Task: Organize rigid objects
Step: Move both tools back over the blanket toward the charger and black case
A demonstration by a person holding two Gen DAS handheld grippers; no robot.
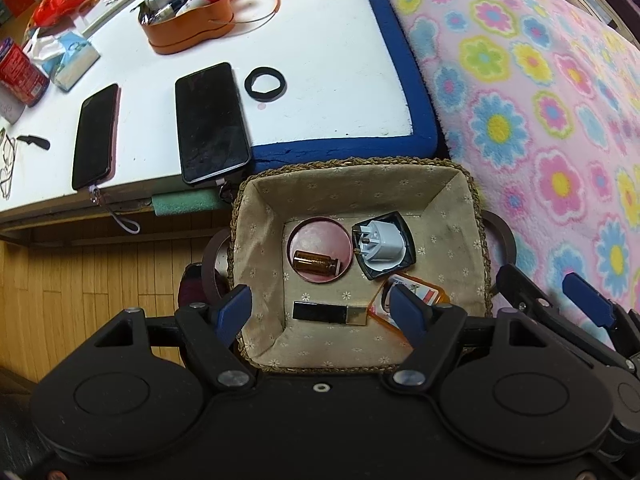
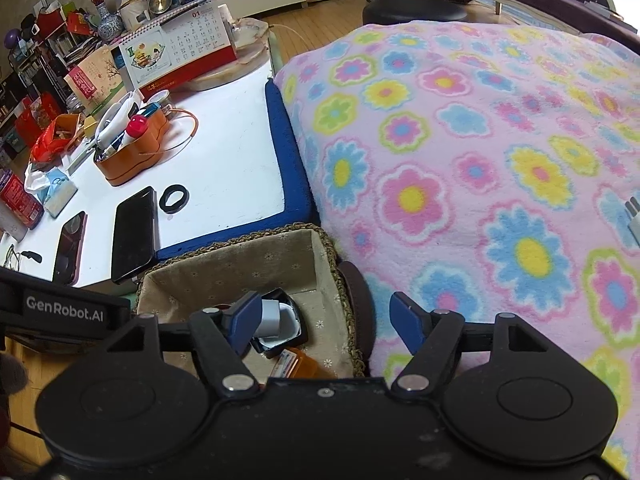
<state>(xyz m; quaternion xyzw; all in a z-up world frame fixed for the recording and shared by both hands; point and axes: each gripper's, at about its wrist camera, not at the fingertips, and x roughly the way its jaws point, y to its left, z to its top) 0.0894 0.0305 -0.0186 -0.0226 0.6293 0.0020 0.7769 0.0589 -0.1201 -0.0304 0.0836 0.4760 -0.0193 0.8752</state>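
While both grippers hang over it with their fingers spread wide and holding nothing, a woven basket with a beige flowered lining sits low between a white table and a bed under a pink flowered blanket. The left gripper is above the basket's near rim; the right gripper straddles the basket's right wall, one finger over the lining and one over the blanket.

The basket's far rim lies just below the table's blue padded edge, and its right side presses against the blanket. Wood floor lies open to the left.

Inside the basket are five things: one round pink lid with one brown glass bottle lying in it, one white plug adapter resting in a dark case, one black and gold stick, and one orange packet partly hidden by a finger.

On the table lie two dark phones, side by side near the front edge, and one black ring just beyond them. An orange organizer stands farther back.

The right wrist view shows "GenRobot.AI" on the left gripper's body and a desk calendar headed "01".
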